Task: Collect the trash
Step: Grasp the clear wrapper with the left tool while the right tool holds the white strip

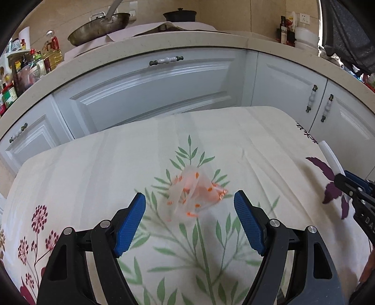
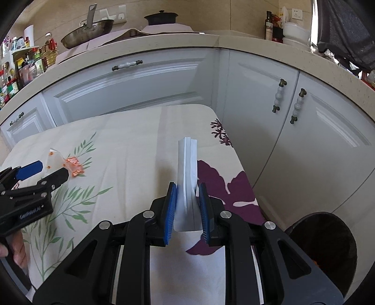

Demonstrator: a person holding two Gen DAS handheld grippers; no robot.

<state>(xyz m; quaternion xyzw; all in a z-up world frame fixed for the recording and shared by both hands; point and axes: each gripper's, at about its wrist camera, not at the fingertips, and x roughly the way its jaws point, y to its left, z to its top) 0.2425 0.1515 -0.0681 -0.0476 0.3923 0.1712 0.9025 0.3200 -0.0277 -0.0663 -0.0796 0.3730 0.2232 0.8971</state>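
Observation:
A crumpled clear wrapper with orange marks (image 1: 194,194) lies on the floral tablecloth (image 1: 93,169). My left gripper (image 1: 189,199) is open, its blue pads on either side of the wrapper's near end, not touching it. The wrapper also shows at the left of the right wrist view (image 2: 68,162), beside the left gripper (image 2: 44,171). My right gripper (image 2: 186,187) is shut on a folded white packet (image 2: 187,162) that stands on edge between the pads. The packet's tip (image 1: 330,157) and the right gripper (image 1: 356,192) show at the right edge of the left wrist view.
A dark round bin (image 2: 325,248) stands below the table's right edge. White cabinet doors (image 1: 152,89) and a beige counter (image 1: 164,47) with a pan (image 1: 100,28), pot (image 1: 179,15) and bottles (image 1: 28,65) lie behind the table.

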